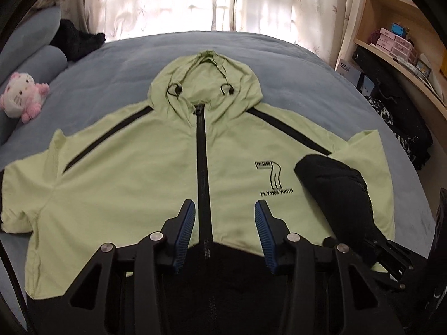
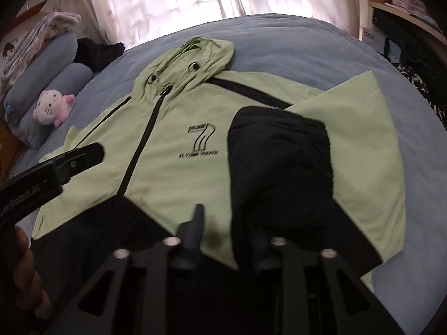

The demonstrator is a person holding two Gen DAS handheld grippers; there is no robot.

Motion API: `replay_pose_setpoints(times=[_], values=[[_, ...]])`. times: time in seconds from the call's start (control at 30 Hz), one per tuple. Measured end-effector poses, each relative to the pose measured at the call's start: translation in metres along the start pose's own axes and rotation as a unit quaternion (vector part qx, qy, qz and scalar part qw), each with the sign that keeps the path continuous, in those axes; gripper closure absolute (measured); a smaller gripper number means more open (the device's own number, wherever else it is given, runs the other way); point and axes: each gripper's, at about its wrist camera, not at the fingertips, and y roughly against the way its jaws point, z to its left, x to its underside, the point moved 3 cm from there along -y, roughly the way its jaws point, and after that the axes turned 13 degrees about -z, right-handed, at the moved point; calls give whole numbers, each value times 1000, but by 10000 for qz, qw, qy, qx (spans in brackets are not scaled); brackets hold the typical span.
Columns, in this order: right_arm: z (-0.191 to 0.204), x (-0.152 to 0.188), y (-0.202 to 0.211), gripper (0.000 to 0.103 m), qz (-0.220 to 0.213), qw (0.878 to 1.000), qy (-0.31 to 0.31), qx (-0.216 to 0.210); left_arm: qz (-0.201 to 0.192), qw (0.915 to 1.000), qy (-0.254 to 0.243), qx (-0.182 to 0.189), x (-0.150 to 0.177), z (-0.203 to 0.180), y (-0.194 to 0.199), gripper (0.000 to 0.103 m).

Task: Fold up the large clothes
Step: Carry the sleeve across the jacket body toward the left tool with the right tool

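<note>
Left wrist view: light-green hooded jacket (image 1: 156, 173) lies face up on the blue-grey bedspread (image 1: 293, 64), zipped, hood toward the curtains (image 1: 173, 0). The sleeve on the picture's right is folded in across the chest; its black cuff (image 1: 335, 195) rests just beside the printed logo (image 1: 272, 178). The other sleeve is spread out toward the picture's left edge. Left gripper (image 1: 223, 234) hovers above the black hem band, jaws part open straddling the zipper line, nothing between them.

Right wrist view: right gripper (image 2: 226, 240) sits over the folded cuff (image 2: 279, 162). One finger (image 2: 195, 223) shows clearly; the other is lost against the black fabric, so I can't tell whether it is pinching cloth. Left tool and a hand (image 2: 25, 273) enter from the picture's left.

Handling, my read: thin, light shell fabric, limp, likely slick, so folds may slide back. Best grips are the seamed edges: cuff, hem band, shoulder seam. Avoid pinching a single layer mid-panel.

Room: open bedspread beyond the hood and on the picture's right. A pink plush toy (image 1: 22, 95) and bolster pillows (image 2: 47, 83) crowd the picture's left, near the spread sleeve. Shelves (image 1: 396, 36) stand well apart.
</note>
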Motion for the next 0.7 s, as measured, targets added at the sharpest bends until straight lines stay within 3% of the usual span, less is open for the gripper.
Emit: replay_pose_setpoints(times=[0.03,0.1,0.23,0.37,0.5,0.7], values=[[2,3,6,53,-38,10000,34,-61,26,10000,23,36,3,0,-1,56],[7,6,19,50,-136,9998,101,-111,64,9999,88,118,7,-1,-3,50],[10,9,46,49,-352,9992,132,-159,119,9990,141,398,11,-10,-4,47],[-5,9,64,49,-541,9983,-217,-35,204,9974,-166,675,16,-35,-2,42],[-33,13,81,49,-698,9948,-687,281,306,9924,-620,1022,23,-70,0,39],[-67,21,96,49,-788,9894,-855,874,391,9842,-1133,1301,34,-114,1,30]])
